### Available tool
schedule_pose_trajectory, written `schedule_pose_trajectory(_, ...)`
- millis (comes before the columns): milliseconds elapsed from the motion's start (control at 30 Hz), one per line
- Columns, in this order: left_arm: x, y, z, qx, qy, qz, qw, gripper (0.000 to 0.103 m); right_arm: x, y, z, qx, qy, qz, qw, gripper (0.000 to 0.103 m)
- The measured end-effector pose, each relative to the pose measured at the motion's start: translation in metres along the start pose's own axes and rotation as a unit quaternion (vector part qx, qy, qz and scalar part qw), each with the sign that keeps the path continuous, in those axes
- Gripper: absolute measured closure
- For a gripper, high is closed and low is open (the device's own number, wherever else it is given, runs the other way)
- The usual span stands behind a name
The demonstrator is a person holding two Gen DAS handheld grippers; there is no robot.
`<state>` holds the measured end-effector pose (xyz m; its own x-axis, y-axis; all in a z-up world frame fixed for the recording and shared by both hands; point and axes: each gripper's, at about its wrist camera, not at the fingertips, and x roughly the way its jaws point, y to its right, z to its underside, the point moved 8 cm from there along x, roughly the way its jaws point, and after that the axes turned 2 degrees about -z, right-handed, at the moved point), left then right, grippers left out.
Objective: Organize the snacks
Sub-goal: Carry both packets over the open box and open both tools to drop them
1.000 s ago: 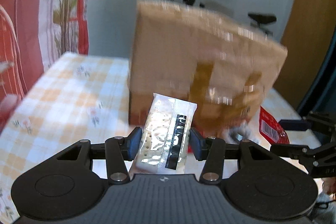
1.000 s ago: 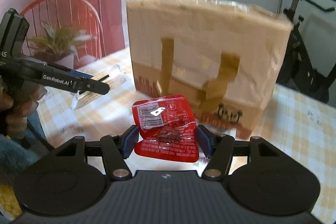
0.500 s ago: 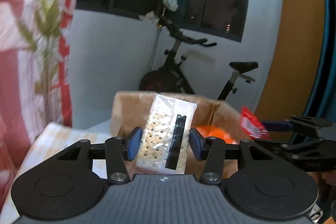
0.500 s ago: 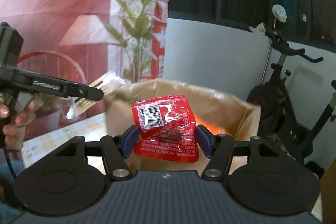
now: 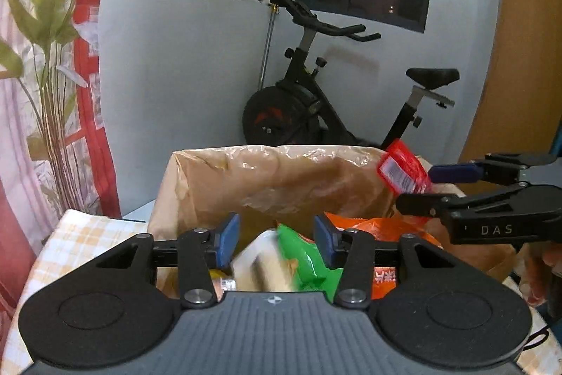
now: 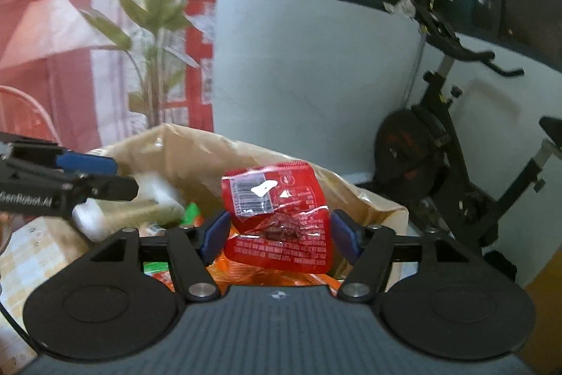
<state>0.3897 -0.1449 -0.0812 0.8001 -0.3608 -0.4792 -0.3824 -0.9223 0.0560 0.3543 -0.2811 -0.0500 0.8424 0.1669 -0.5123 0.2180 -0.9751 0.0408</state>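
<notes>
Above the open mouth of the brown paper bag (image 5: 281, 178), the left tongs (image 5: 277, 239) are hanging with their blue pads apart and nothing gripped between them; a pale cracker packet (image 5: 260, 264), blurred, is lying just below them among the bag's contents, beside a green packet (image 5: 302, 255) and an orange one (image 5: 386, 227). Whether the cracker packet is touching either pad I cannot tell. Over the bag's right rim, the right tongs (image 6: 279, 236) are pinching a red snack pouch (image 6: 277, 217), its barcode label facing the camera and dark contents showing through a clear window. From the left wrist view the same pouch (image 5: 404, 171) is poking out past the right tongs' fingertips, above the bag's edge. The bag is standing on a worktop covered with a checked cloth (image 5: 84, 234). Behind it, an exercise bike (image 5: 316, 108) is leaning near a pale wall, with a leafy plant (image 6: 154, 34) and red-and-white curtain (image 5: 87, 58) to the left.
</notes>
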Motion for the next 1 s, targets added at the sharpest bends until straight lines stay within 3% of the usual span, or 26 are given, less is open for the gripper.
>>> schedule_pose_trajectory(33,0.0,-0.001,-0.001,0.0,0.0,-0.002,1.0,0.038,0.004,0.002,0.002,0.008,-0.007,0.0,1.0,0.035)
schedule_pose_trajectory(233,-0.012,-0.015,-0.008,-0.019,0.017,-0.013,0.9996,0.025,-0.001,0.004,0.008,0.039,-0.008,0.001,0.999,0.033)
schedule_pose_trajectory(700,-0.079,-0.023,-0.003,-0.023,0.052,-0.018,0.9982,0.022,-0.079,-0.022,0.011,0.081,0.093,-0.01,0.992,0.033)
schedule_pose_trajectory(1000,-0.11,-0.034,0.026,-0.057,0.059,-0.028,0.9963,0.022,-0.112,-0.047,0.031,0.072,0.121,-0.019,0.99,0.033)
